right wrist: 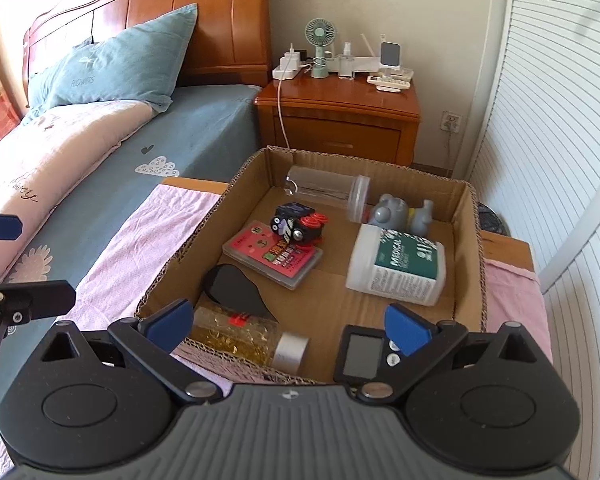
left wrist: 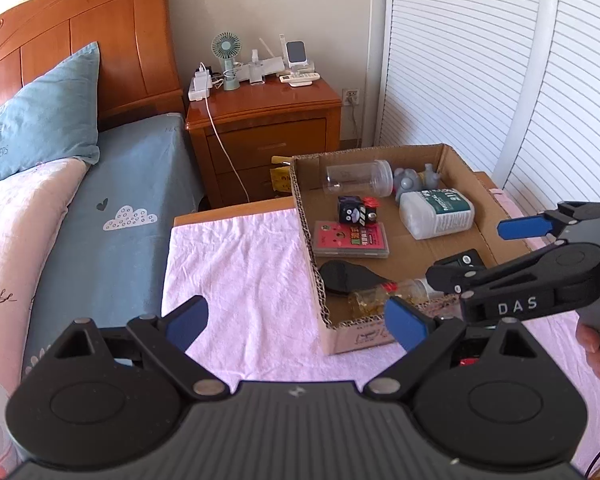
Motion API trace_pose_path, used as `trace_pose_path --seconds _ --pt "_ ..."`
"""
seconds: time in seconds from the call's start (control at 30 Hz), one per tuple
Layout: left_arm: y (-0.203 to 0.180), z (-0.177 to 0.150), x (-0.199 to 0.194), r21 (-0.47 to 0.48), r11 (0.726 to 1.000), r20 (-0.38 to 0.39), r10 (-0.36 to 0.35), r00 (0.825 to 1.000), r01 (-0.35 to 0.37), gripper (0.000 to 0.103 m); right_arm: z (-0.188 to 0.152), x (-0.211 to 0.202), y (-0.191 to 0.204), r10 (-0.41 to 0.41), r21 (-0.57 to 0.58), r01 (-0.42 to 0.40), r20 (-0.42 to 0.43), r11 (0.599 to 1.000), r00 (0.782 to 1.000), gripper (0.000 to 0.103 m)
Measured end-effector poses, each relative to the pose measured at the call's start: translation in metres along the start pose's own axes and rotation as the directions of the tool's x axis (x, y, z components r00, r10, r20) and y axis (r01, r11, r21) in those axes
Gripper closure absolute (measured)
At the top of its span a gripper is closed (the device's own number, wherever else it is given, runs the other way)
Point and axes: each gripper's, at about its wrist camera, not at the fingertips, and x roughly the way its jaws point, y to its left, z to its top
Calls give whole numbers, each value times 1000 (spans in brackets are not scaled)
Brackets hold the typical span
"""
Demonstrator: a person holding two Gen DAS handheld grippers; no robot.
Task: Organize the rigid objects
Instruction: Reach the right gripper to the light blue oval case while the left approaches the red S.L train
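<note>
Bed (right wrist: 204,128) with blue sheet, blue pillow and orange wooden headboard along the left side; white louvred doors on the right. Orange wooden nightstand (right wrist: 340,108) at the back wall, carrying a small green fan (right wrist: 320,46) and chargers.

Low wooden worktop (left wrist: 228,212) beside the bed, draped with pink cloth (left wrist: 240,280). Open brown cardboard box (right wrist: 180,264) resting on the cloth, holding all task items:
- White plastic bottle with green label (right wrist: 396,266), lying on its side, right half of box.
- Clear plastic jar (right wrist: 324,192), lying on its side against the back wall.
- Pink flat card case (right wrist: 272,256), flat on the floor of the box, left of centre.
- Clear bottle of amber content with silver cap (right wrist: 244,336), lying along the near wall.
- Black paddle-shaped object (right wrist: 236,292), flat, just behind the amber bottle.
- Black rectangular device with grey screen (right wrist: 362,354), near right corner.
- Grey toy figure (right wrist: 392,212), back right, beside the jar's lid.
- Black cube toy with red parts (right wrist: 300,224), resting partly on the pink case.

Left gripper (left wrist: 296,322) over the pink cloth, just left of the box; blue-padded fingers (left wrist: 186,322) spread wide, nothing between them. Right gripper (right wrist: 288,326) over the near edge of the box; fingers (right wrist: 406,328) spread fully, pinching nothing, amber bottle and screened device lying below the gap. Part of a hand (left wrist: 596,352) visible on the right gripper's handle in the left wrist view.
</note>
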Motion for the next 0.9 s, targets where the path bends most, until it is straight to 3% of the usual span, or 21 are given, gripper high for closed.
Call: trace_pose_path --seconds 0.3,0.47,0.63,0.8,0.9 --pt "-21 -40 -28 -55 998 -38 -33 999 31 8 -46 -37 -25 -49 102 51 -23 993 999 0" --pt "-40 -70 -38 -17 1000 36 -4 999 5 1 -70 -42 -38 -72 145 76 -35 987 997 0" --pt "-62 -103 -14 26 999 34 -32 999 31 1 -91 -29 -53 -92 207 101 -55 973 994 0" --pt "-65 -124 14 -62 996 -13 -69 998 68 1 -105 0 -59 -117 254 138 -94 957 989 0" --pt "-64 -126 23 -94 995 -21 -39 999 37 1 -107 14 -57 -133 249 154 -101 956 986 0"
